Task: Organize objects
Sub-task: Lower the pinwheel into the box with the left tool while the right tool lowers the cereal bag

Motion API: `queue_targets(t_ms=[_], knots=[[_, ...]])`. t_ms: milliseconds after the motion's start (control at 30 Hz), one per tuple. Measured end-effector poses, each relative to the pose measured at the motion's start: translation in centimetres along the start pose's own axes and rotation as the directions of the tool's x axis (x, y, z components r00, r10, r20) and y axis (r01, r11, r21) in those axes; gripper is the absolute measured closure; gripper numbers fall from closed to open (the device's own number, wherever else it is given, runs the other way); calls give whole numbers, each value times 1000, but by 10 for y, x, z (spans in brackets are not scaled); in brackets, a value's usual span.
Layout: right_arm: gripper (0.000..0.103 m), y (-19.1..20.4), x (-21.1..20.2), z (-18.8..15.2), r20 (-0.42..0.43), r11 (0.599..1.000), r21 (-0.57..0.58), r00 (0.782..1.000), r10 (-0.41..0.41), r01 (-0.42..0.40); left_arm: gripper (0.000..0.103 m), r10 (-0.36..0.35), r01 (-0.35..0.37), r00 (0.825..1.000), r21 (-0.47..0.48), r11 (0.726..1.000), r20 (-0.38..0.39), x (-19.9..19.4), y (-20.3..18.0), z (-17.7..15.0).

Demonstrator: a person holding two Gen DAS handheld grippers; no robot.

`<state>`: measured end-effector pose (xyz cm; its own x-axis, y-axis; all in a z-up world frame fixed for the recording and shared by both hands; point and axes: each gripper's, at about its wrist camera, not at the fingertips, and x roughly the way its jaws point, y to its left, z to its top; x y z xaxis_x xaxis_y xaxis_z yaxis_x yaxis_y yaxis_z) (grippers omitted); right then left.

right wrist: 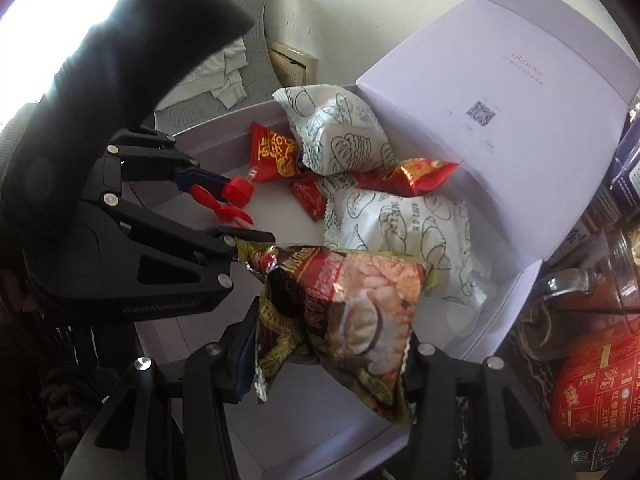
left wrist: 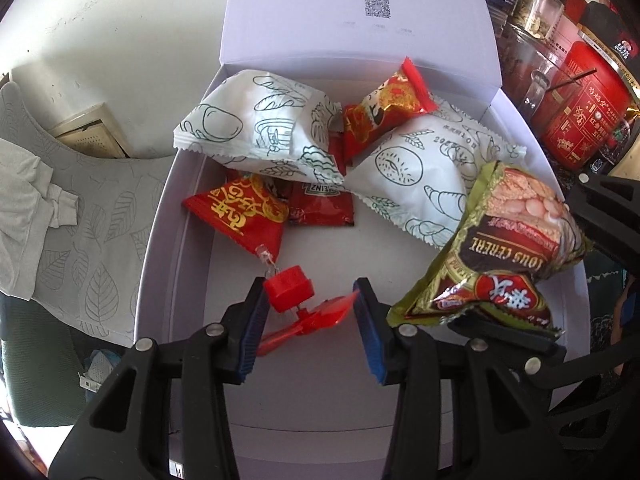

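The cereal packet (right wrist: 340,320) hangs over the white box (left wrist: 168,216), at about five o'clock of the box interior in the left wrist view, clamped by its crimped lower end between the fingers of the right gripper (right wrist: 332,344); that edge grip lets the bulk of the packet swing clear of the box wall for lowering in. The red toy fan (left wrist: 296,300) is held by the left gripper (left wrist: 310,320), its fingers partly closed on the fan with the square hub projecting forward at twelve o'clock of the fingers, over the bare floor of the box near six o'clock. Judged from this, both items are being brought down into the free near half of the box. The far half, from ten to two o'clock, is already occupied: two white bread packets (left wrist: 260,128) lie across it, one overlapping red snack sachets (left wrist: 240,212) and a ketchup sachet (left wrist: 320,204). The box lid (left wrist: 360,12) stands open at twelve o'clock, keeping the opening clear. Jars and a red tin (left wrist: 580,108) crowd the box at three o'clock.
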<state>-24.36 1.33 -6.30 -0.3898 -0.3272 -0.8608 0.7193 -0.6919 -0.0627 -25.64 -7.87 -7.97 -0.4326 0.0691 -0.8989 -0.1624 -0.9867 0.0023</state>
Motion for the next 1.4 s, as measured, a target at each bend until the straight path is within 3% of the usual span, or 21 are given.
queue_targets(t_ms=[367, 600, 833, 1267, 1400], knots=[[47, -5, -1, 1, 4, 999, 31, 1000, -21, 21, 57, -15, 15, 1000, 3, 1000, 23, -1, 2, -1], [47, -9, -8, 1, 42, 998, 48, 999, -33, 31, 57, -36, 37, 996, -11, 999, 85, -8, 5, -1], [35, -10, -5, -3, 33, 998, 49, 999, -37, 35, 56, -52, 55, 993, -29, 998, 107, -7, 8, -2], [30, -18, -11, -6, 48, 996, 73, 997, -53, 50, 54, -12, 14, 994, -13, 1000, 109, -7, -2, -6], [27, -18, -20, -7, 64, 996, 69, 996, -59, 54, 49, 12, -11, 990, -12, 1000, 141, -15, -6, -7]])
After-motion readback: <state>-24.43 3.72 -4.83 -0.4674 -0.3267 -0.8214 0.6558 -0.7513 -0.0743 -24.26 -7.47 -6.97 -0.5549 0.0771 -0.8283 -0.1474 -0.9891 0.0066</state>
